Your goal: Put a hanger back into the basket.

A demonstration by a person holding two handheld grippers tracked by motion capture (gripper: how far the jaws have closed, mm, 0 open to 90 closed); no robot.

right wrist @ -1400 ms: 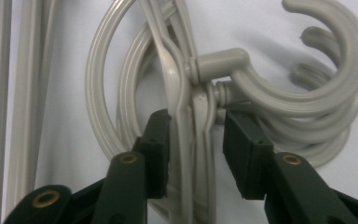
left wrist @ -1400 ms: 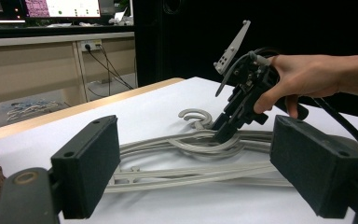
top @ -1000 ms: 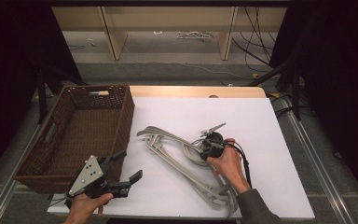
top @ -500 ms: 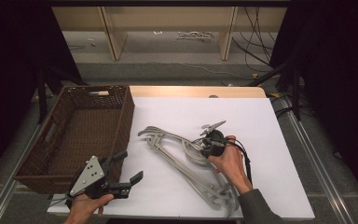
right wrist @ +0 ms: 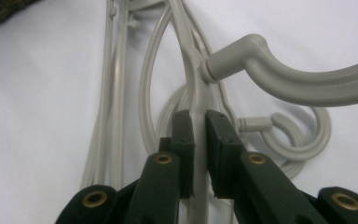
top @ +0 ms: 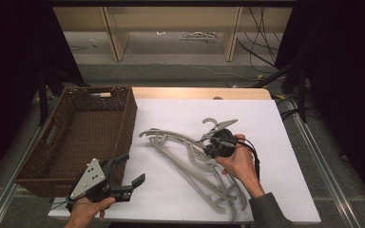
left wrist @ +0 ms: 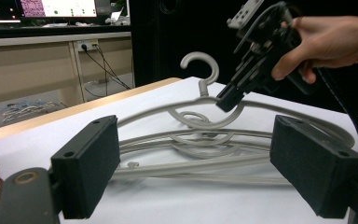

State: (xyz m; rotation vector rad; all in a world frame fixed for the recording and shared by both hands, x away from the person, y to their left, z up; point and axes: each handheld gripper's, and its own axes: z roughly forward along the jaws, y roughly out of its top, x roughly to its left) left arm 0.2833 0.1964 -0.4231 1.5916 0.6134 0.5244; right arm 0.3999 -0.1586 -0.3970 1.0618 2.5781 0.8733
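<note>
A pile of grey plastic hangers (top: pixel 190 164) lies on the white table top (top: pixel 275 123). My right gripper (top: pixel 209 151) is shut on the top hanger (right wrist: pixel 198 91), its pads (right wrist: pixel 182 135) pinching the thin bar just below the hook neck. That hanger (left wrist: pixel 200 63) is tilted up at its hook end, above the others. The right gripper (left wrist: pixel 230 100) comes down onto it from the upper right in the left gripper view. My left gripper (top: pixel 132 168) hangs open near the table's front left corner, nothing between its pads (left wrist: pixel 86 170).
A brown wicker basket (top: pixel 126 121) stands at the left edge of the table, right behind my left gripper. Wooden shelving and cables sit on the floor beyond the far edge.
My right gripper has closed on the top hanger and risen a little, lifting its hook end off the pile. The left gripper has stayed put.
</note>
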